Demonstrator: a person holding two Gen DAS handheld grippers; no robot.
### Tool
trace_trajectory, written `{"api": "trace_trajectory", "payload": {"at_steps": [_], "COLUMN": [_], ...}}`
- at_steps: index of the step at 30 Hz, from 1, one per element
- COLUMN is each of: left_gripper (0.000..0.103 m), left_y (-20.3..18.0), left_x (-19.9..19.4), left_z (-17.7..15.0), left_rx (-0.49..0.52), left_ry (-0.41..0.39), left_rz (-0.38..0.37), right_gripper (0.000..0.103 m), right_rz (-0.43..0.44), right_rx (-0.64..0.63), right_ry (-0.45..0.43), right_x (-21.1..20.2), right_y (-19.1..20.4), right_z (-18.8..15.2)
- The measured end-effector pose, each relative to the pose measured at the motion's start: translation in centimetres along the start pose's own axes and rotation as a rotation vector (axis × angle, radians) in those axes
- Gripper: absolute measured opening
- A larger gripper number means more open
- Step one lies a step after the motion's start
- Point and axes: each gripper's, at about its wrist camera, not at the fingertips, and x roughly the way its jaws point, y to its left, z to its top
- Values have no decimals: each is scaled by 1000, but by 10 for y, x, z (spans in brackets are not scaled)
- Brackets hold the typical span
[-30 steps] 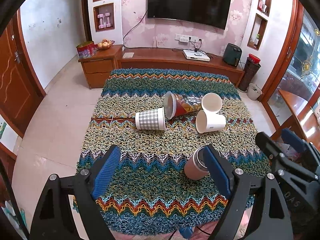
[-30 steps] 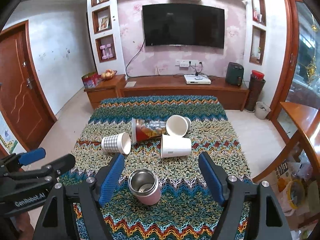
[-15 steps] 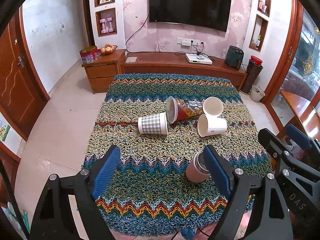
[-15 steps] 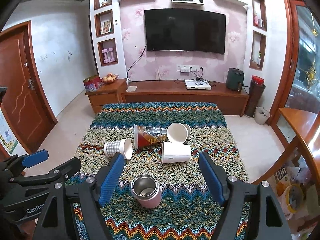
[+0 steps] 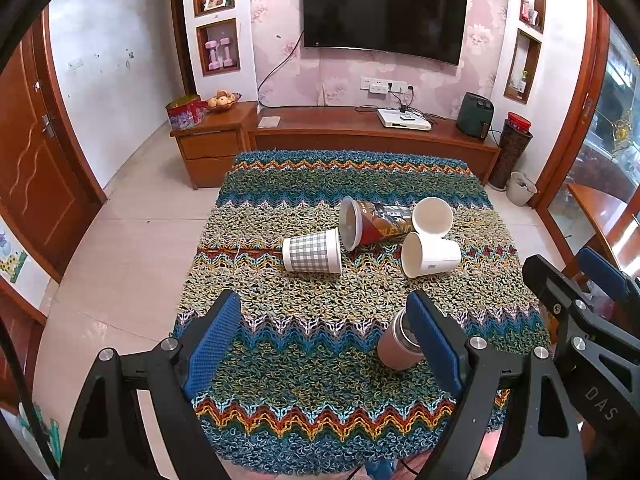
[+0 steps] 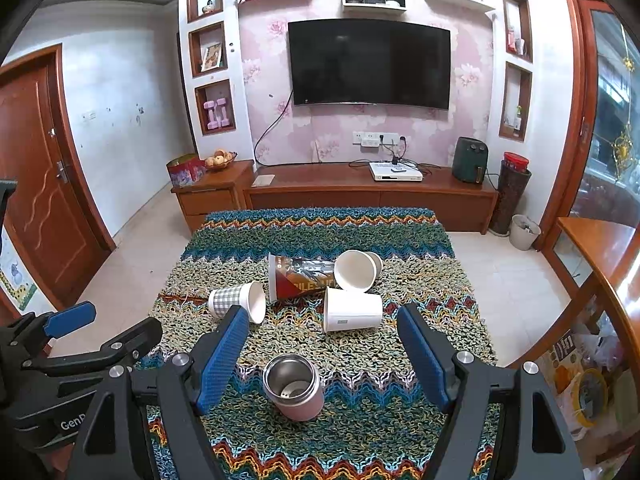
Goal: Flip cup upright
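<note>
Nothing is flipped yet: the pink steel cup (image 6: 294, 388) lies on its side near the worktop's (image 6: 360, 432) front edge, mouth toward the right hand-held gripper (image 6: 320, 356), whose jaws gape wide and empty around it. The left hand-held gripper (image 5: 324, 344) is likewise wide and empty. Four paper cups (image 6: 352, 310) lie tipped farther back, leaving open cloth around the steel one.

Both grippers are drawing up and back from the table. From the right gripper (image 6: 322, 354), more wall and the upper shelves show above the television (image 6: 370, 66), and the pink steel cup (image 6: 295, 386) sits smaller between its spread fingers. From the left gripper (image 5: 326, 338), the zigzag cloth (image 5: 320, 400) shrinks and more floor (image 5: 132, 264) appears.
</note>
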Motion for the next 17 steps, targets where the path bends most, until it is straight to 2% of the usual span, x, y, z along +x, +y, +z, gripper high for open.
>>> {"api": "trace_trajectory", "payload": {"at_steps": [17], "left_gripper": [87], "left_y": [2], "left_x": [9], "left_z": [1], "left_rx": [-12], "left_ry": [10], "left_rz": [25], "right_gripper": [77], "right_rz": [-2], "right_rx": [10], "right_ry": [4], "right_x": [7], "right_y": [-1], "right_z": [2]}}
